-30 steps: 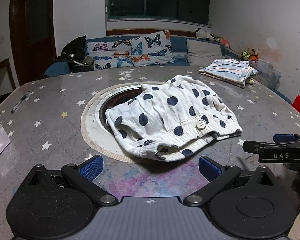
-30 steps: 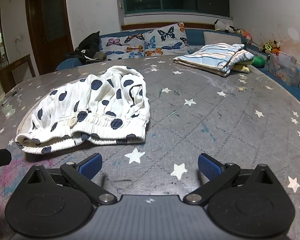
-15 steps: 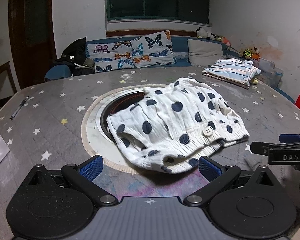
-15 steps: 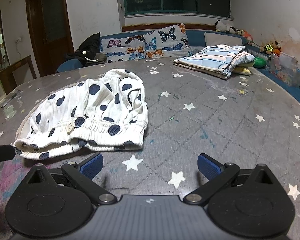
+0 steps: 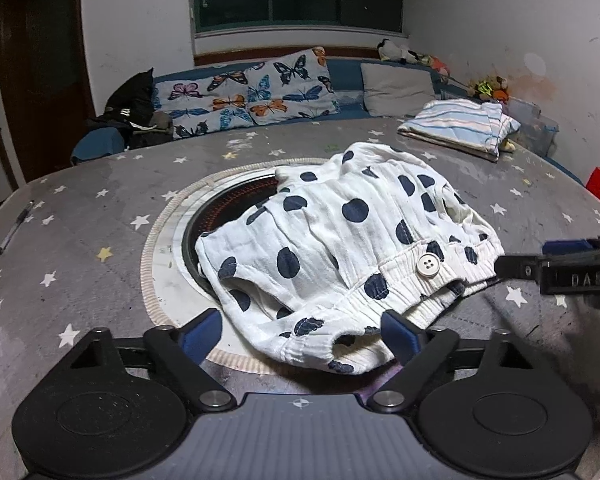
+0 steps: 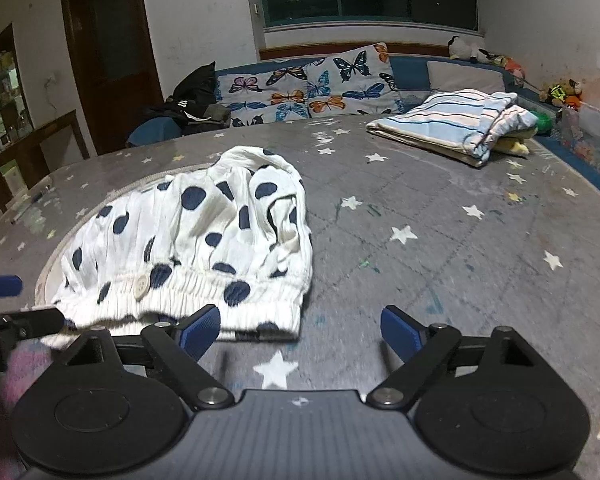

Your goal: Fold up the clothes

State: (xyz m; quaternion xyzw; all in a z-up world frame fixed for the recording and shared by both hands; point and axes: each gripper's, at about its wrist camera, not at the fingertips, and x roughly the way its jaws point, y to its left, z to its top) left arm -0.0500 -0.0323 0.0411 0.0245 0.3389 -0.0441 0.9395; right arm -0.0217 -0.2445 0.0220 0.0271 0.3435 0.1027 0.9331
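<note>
A white garment with dark blue polka dots (image 5: 340,248) lies crumpled on the grey star-patterned table, its elastic waistband and white button (image 5: 429,265) toward me. It also shows in the right wrist view (image 6: 196,248). My left gripper (image 5: 300,332) is open, its jaws on either side of the near waistband edge. My right gripper (image 6: 300,330) is open at the garment's near right corner, its left pad over the waistband. The right gripper also shows in the left wrist view (image 5: 556,268), beside the garment's right end.
A folded striped cloth (image 5: 456,126) lies at the table's far right and shows in the right wrist view (image 6: 452,124). A round inset ring (image 5: 168,248) lies under the garment. A pen (image 5: 14,228) lies far left. A sofa with butterfly pillows (image 5: 252,96) stands behind.
Both grippers have moved forward toward the garment's waistband. The garment now reaches between the left gripper's jaws, and the right gripper's left pad overlaps its edge. The garment has not moved.
</note>
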